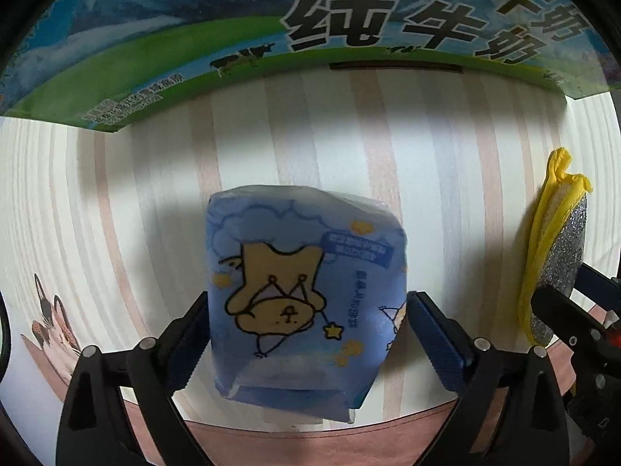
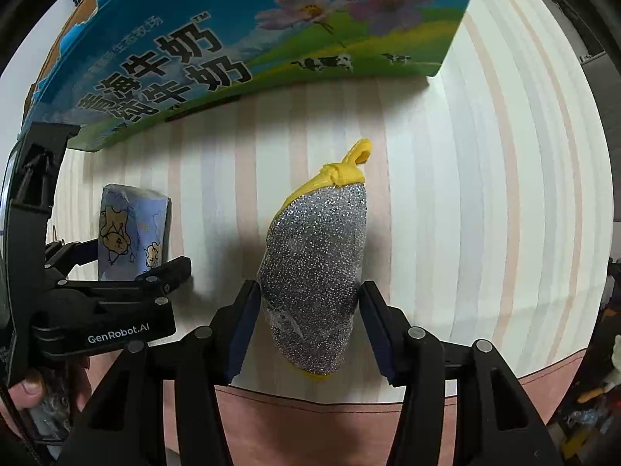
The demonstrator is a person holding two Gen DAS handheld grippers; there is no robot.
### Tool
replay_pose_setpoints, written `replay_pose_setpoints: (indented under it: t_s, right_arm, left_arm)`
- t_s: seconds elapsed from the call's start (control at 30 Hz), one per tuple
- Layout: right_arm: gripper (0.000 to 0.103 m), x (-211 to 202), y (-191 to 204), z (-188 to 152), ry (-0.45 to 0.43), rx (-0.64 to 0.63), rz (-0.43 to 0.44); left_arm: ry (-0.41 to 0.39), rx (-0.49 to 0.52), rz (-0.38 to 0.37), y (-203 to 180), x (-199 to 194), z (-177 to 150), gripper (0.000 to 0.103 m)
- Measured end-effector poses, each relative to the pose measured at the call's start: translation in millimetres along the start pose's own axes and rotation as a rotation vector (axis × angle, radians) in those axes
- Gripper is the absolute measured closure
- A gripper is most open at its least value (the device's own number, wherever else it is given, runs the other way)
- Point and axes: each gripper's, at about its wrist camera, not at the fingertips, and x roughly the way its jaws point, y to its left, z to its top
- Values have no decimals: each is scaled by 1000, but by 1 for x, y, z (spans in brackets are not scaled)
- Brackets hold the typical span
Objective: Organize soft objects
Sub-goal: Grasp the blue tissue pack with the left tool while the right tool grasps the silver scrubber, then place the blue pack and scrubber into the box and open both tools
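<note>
A blue tissue pack with a yellow cartoon dog sits between the fingers of my left gripper, which is shut on it and holds it above the striped cloth. It also shows in the right wrist view. A silver glitter scrubbing sponge with yellow edging and a loop sits between the fingers of my right gripper, which is shut on it. The sponge shows edge-on at the right of the left wrist view. The two grippers are side by side.
A large milk carton box printed with cows, grass and Chinese text stands just beyond both grippers, also in the right wrist view. The table has a pastel striped cloth with a pink border at the near edge.
</note>
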Motion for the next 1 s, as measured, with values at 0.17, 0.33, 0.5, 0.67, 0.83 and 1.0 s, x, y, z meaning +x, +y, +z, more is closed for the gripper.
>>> replay_pose_setpoints:
  t_s: [0.17, 0.33, 0.5, 0.67, 0.83, 1.0]
  right_arm:
    - [46, 7, 3, 3, 8, 6, -6]
    - [46, 12, 3, 6, 14, 13, -8]
    - [46, 18, 2, 7, 26, 22, -9]
    - [46, 24, -3, 6, 30, 39, 8]
    - [47, 25, -8, 9, 28, 40, 15]
    - [48, 19, -10, 7, 0, 24, 15]
  left_arm:
    - [-36, 28, 12, 0, -22, -16, 33]
    - [-47, 44, 27, -16, -24, -22, 42]
    - [-52, 52, 34, -25, -30, -20, 46]
    - [-51, 53, 34, -26, -46, -1, 46]
    - [-53, 53, 35, -22, -50, -7, 51]
    - [-64, 54, 37, -25, -61, -11, 60]
